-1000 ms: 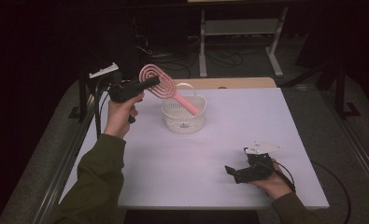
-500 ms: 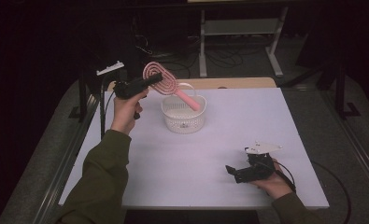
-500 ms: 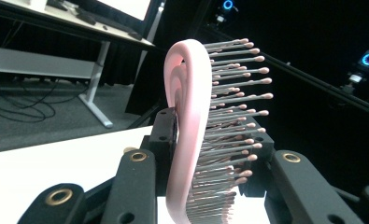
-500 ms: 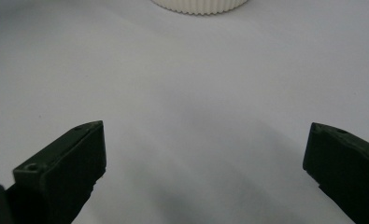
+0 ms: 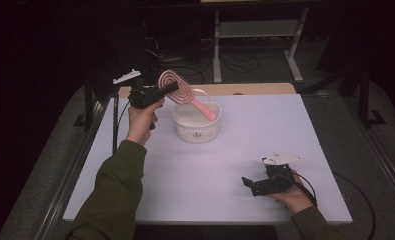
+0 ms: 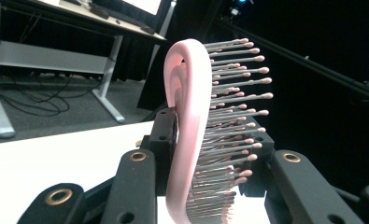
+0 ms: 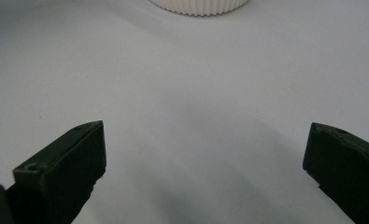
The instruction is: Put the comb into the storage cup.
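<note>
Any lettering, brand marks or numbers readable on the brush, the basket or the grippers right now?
None can be read.
Pink plastic hairbrush: no print shows on it.
White round plastic basket: plain ribbed wall, no label.
Left gripper and right gripper: black bodies, no marking visible.
White table top: blank.

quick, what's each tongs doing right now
Left tongs: closed on the pink hairbrush, held above the white basket.
Right tongs: open, holding nothing, low over the table.
</note>
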`<state>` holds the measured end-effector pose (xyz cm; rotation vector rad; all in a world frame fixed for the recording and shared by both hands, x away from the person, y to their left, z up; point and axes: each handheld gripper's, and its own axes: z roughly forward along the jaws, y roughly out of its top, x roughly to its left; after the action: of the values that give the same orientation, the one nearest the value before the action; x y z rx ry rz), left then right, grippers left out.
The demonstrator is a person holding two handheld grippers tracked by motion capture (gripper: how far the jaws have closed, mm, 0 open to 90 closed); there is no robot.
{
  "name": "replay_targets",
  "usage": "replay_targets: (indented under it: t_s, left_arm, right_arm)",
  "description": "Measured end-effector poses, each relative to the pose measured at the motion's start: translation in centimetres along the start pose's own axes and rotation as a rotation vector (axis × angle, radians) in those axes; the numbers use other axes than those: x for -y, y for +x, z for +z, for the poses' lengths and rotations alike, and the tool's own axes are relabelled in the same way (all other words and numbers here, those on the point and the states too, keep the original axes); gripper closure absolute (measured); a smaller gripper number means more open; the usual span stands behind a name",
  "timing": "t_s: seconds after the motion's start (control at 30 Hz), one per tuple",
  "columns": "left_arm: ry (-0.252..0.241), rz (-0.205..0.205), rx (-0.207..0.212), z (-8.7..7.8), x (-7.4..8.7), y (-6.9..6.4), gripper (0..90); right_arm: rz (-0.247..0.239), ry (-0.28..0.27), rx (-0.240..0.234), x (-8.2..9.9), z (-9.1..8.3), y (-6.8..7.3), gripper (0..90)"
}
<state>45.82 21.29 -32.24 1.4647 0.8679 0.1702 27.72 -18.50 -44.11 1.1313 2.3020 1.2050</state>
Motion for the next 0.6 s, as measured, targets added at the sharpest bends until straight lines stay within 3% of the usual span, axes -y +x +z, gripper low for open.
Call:
replay_targets:
  t_s: [0.6]
  left_arm:
    - [0.04, -0.027, -0.033, 1.5, 2.9, 0.7, 64.7]
  right_arm:
    - [-0.005, 0.0, -0.005, 0.0, 0.0, 0.1, 0.0]
